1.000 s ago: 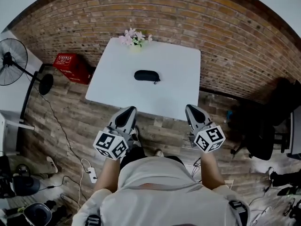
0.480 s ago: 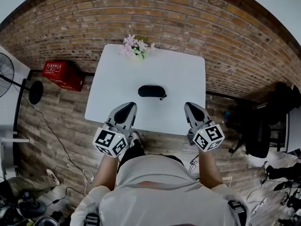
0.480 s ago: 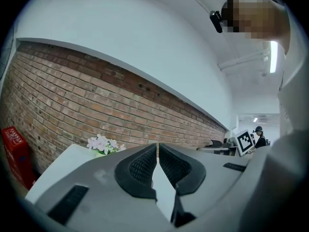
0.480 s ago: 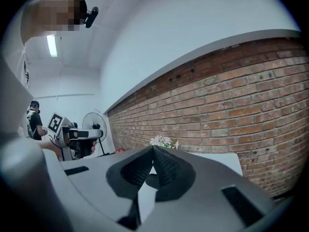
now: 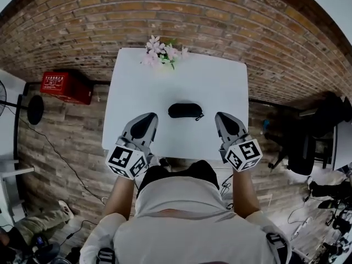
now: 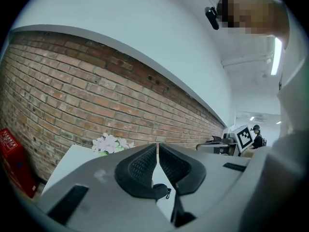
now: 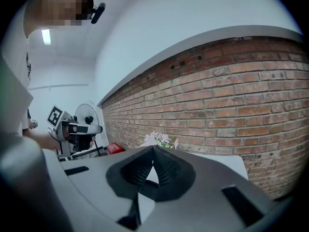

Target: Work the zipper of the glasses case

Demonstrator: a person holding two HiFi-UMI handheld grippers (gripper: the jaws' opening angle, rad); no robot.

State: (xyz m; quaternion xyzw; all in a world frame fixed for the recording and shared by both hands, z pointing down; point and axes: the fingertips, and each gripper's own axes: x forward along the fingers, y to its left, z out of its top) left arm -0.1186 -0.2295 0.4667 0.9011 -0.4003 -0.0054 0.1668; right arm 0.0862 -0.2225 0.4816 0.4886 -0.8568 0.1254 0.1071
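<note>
A black zipped glasses case lies on the white table, its zipper pull at the right end. My left gripper hovers over the table's near part, just left of the case and apart from it. My right gripper hovers just right of the case. Both are shut with nothing between the jaws. In the left gripper view the shut tips point past the case, partly hidden below the jaws. In the right gripper view the shut tips cover most of the table.
A small bunch of pink flowers stands at the table's far edge against the brick wall. A red crate sits on the wooden floor to the left. A black office chair stands at the right.
The person has stepped toward the table. Both grippers, still shut, now reach over its near edge on either side of the case, which was well ahead of them before.
</note>
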